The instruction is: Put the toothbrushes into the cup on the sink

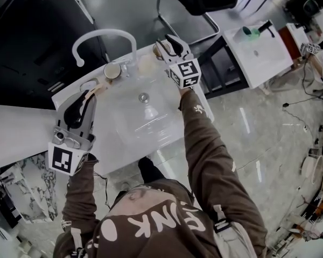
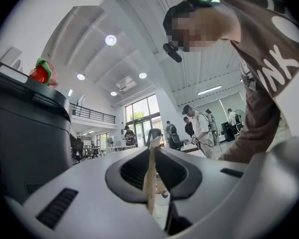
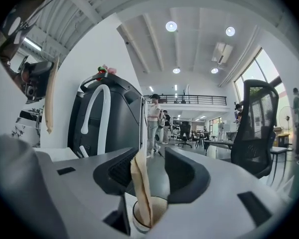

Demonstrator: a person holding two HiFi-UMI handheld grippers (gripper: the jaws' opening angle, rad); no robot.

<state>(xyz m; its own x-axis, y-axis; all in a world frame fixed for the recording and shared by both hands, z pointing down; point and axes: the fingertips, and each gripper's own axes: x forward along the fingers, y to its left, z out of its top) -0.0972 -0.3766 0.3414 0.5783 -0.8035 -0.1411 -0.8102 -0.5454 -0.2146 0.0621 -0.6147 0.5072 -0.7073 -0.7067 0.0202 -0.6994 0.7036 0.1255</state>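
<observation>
Left tongs point(image 2: 153, 146) pressed together on a pale wooden toothbrush point(image 2: 149, 180), gripped along its handle, one end poking out past the tips. From the head view, held above the back left corner of the sink point(image 1: 124, 138), brush end just beside a small round container point(image 1: 112, 71) on the rim.

Right tongs point(image 3: 153, 156) apart, gripping nothing. Between them a second wooden toothbrush point(image 3: 141, 183), upright with a slight lean, close to one pad and with a clear gap on the other side, lower end down inside the cup point(image 3: 160, 208). Cup directly beneath these tongs, on the back rim of the sink, just right of the base of a white arched tap point(image 1: 105, 33); round container on the tap's other side.

Further out: shallow white basin with a metal drain point(image 1: 144, 97) at its middle, set into a white surface point(image 1: 21, 133). Black-and-white marker cube at the rear of each gripper, brown sleeves point(image 1: 210, 160) behind them, both arms reaching forward over the basin.

Beyond the sink, a large black unit point(image 3: 122, 116) behind the tap, a dark office chair point(image 3: 256, 126) to one side, and a bright open hall with round ceiling lights and several people standing far off.
</observation>
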